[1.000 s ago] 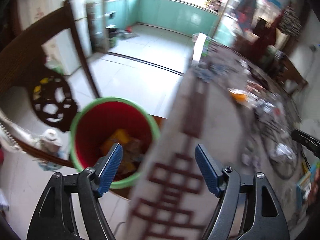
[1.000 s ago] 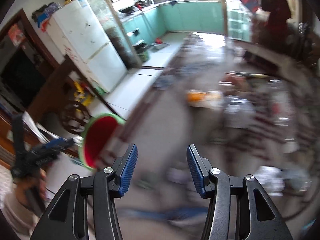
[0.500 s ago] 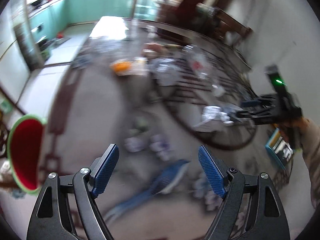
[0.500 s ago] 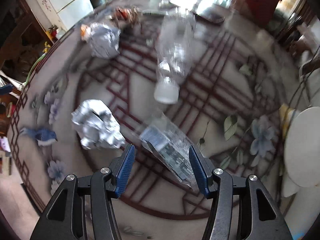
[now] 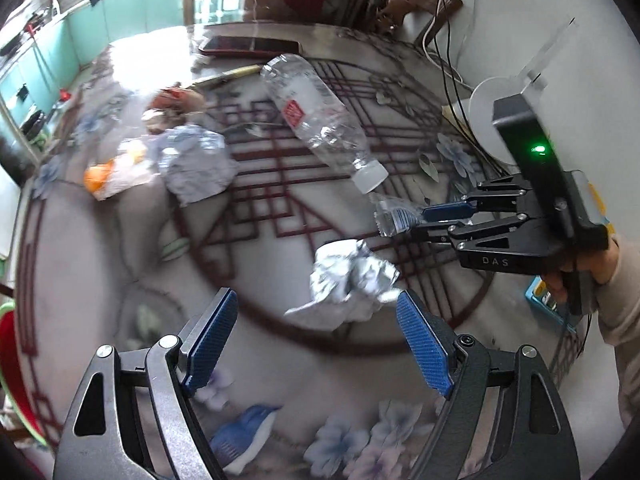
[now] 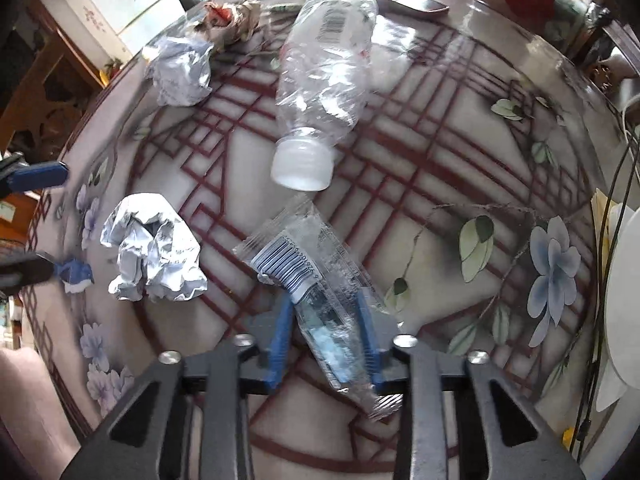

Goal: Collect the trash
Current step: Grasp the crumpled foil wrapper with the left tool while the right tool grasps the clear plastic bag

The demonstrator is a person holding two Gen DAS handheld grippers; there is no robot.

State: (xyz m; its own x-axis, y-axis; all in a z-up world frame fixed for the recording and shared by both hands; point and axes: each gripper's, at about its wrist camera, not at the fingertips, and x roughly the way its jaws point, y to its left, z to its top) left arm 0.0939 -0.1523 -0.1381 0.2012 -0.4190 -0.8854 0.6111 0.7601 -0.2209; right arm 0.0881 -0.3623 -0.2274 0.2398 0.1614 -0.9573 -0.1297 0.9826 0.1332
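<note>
My right gripper (image 6: 324,328) points down at the patterned table (image 6: 420,184), its jaws closing on a clear plastic wrapper (image 6: 304,264) with a barcode; the pads pinch its near end. In the left wrist view the right gripper (image 5: 424,220) holds that wrapper (image 5: 396,216) at its tips. My left gripper (image 5: 316,296) is open above the table, with a crumpled foil ball (image 5: 348,280) just beyond its fingertips and nothing between the pads. An empty plastic bottle (image 6: 324,68) lies past the wrapper, cap toward me. A second foil ball (image 5: 196,164) sits further left.
An orange wrapper (image 5: 108,172) and crumpled brown paper (image 5: 172,104) lie at the far left. A red bin (image 5: 12,360) shows past the table's left edge. A phone (image 5: 248,45) lies at the back. A white lamp base (image 6: 624,300) and cables (image 6: 616,200) stand at the right.
The left gripper swung from over the red bin to above the table by the foil ball. The right gripper sank onto the clear wrapper and its jaws narrowed around it.
</note>
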